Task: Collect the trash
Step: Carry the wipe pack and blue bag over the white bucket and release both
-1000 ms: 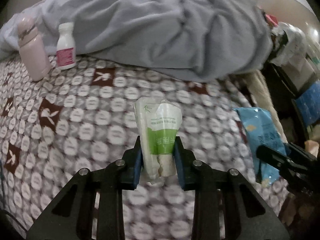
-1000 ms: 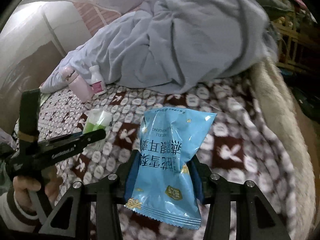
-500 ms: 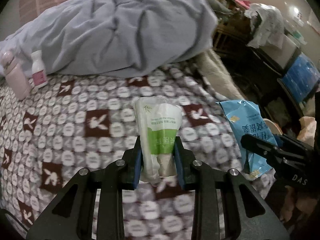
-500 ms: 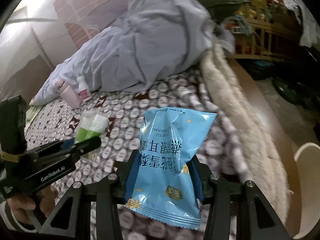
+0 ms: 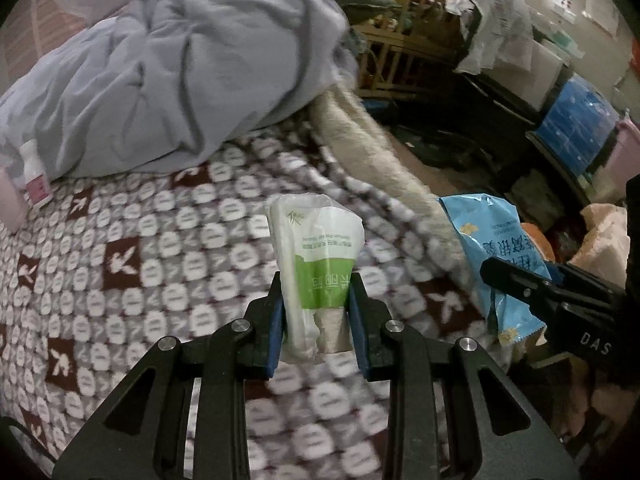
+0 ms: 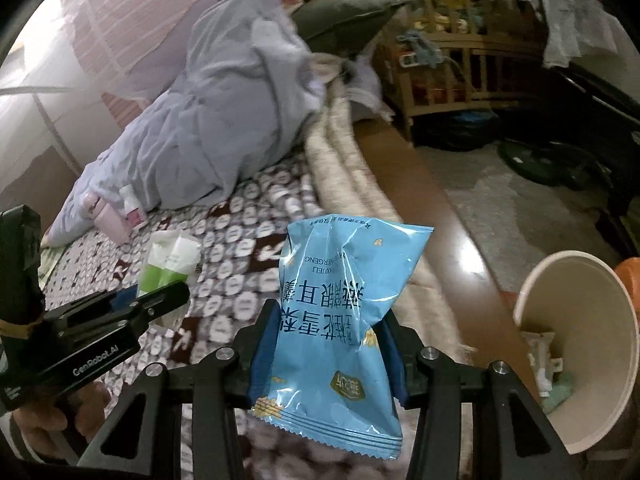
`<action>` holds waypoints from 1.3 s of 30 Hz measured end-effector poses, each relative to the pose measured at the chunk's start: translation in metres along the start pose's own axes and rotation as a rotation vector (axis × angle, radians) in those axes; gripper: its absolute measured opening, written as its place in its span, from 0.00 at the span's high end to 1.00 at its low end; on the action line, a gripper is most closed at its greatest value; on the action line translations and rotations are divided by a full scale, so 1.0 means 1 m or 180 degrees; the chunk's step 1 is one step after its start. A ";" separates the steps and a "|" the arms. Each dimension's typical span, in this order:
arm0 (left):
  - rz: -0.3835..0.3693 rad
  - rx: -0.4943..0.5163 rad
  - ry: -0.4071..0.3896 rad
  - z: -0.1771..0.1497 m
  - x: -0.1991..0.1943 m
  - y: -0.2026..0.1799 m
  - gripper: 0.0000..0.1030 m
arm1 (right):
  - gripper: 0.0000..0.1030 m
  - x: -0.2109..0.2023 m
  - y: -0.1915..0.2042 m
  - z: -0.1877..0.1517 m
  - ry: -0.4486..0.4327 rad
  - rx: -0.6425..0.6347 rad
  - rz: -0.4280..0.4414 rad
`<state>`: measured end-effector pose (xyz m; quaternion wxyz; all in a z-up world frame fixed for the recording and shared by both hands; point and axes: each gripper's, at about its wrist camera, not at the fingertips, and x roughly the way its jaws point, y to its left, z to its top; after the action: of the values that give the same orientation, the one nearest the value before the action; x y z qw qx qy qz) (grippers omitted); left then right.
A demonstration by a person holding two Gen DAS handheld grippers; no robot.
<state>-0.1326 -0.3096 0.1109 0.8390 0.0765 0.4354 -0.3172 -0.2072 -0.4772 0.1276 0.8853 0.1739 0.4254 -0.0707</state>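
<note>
My left gripper (image 5: 316, 316) is shut on a white and green tissue packet (image 5: 318, 252) and holds it above the patterned bed blanket (image 5: 140, 280). My right gripper (image 6: 326, 352) is shut on a blue snack bag (image 6: 340, 308), held upright over the bed's right edge. The blue bag also shows in the left wrist view (image 5: 496, 240), and the tissue packet in the right wrist view (image 6: 170, 260). A beige trash bin (image 6: 580, 340) with some scraps inside stands low at the right, beside the bed.
A pink bottle (image 6: 108, 220) and a small white bottle (image 6: 132, 208) stand by the rumpled grey duvet (image 6: 224, 120). A brown wooden bed rail (image 6: 432, 216) runs along the bed edge. Wooden shelves (image 6: 448, 68) and clutter lie beyond on the floor.
Both grippers have swung right, away from the bed's middle toward its right edge, each still holding its item. The beige bin has come into the right wrist view.
</note>
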 end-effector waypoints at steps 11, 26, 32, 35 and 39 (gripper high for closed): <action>-0.0168 0.0267 0.0017 0.010 0.013 -0.051 0.74 | 0.55 -0.025 -0.046 -0.005 -0.0097 0.0213 -0.0213; -0.0537 0.0563 0.0228 0.020 0.045 -0.138 0.74 | 0.55 -0.055 -0.133 -0.019 -0.0181 0.0669 -0.0578; -0.0813 0.0673 0.0349 0.024 0.061 -0.177 0.74 | 0.55 -0.061 -0.173 -0.027 -0.0174 0.0880 -0.0771; -0.0965 0.0706 0.0422 0.025 0.069 -0.196 0.74 | 0.55 -0.062 -0.193 -0.031 -0.0151 0.1003 -0.0835; -0.1086 0.0728 0.0511 0.028 0.080 -0.217 0.73 | 0.55 -0.062 -0.210 -0.035 -0.0124 0.1102 -0.0899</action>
<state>-0.2102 -0.5292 0.0978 0.7216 0.1214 0.4687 -0.4949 -0.3296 -0.6610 0.1036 0.8317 0.2606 0.4098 -0.2692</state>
